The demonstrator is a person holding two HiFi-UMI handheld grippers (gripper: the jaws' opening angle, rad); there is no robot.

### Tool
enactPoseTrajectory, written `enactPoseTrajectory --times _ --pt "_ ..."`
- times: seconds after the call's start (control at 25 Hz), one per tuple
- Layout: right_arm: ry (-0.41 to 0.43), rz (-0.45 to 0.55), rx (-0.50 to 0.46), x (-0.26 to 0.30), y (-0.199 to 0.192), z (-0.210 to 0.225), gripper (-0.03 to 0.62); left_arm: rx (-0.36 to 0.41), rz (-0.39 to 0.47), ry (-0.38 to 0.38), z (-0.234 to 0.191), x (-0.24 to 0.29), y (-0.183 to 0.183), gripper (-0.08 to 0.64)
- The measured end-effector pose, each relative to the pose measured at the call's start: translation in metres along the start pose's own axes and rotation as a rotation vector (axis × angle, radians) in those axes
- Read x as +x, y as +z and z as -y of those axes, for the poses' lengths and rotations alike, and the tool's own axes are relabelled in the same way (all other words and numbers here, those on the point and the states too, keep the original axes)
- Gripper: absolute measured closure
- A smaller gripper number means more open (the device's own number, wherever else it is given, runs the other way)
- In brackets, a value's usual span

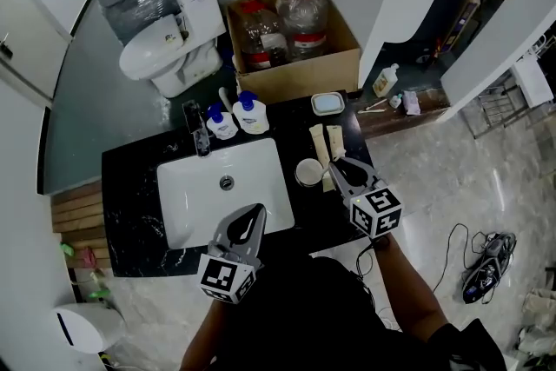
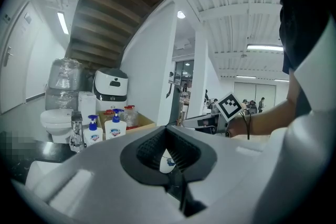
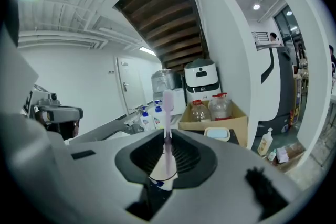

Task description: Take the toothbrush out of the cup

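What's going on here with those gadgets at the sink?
A person stands at a black stone countertop with a white rectangular sink, holding a hand-held gripper in each hand. The right hand-held gripper is clamped on a pale pink plastic toothbrush, held upright right beside the round white cup, which looks empty from above. The left hand-held gripper holds nothing and hangs over the sink's front edge.
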State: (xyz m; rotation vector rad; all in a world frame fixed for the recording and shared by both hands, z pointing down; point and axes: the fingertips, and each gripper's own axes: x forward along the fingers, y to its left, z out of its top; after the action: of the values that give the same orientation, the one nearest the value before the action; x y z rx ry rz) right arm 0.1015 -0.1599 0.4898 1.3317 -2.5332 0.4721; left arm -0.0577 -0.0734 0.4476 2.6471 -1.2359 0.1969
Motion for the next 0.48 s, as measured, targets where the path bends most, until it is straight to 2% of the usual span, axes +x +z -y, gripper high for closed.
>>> enactPoseTrajectory --times 0.48 --pt "-0.029 0.038 0.021 -0.024 0.009 0.0 0.54 0.006 0.006 -0.043 0.009 0.004 0.001 0.552"
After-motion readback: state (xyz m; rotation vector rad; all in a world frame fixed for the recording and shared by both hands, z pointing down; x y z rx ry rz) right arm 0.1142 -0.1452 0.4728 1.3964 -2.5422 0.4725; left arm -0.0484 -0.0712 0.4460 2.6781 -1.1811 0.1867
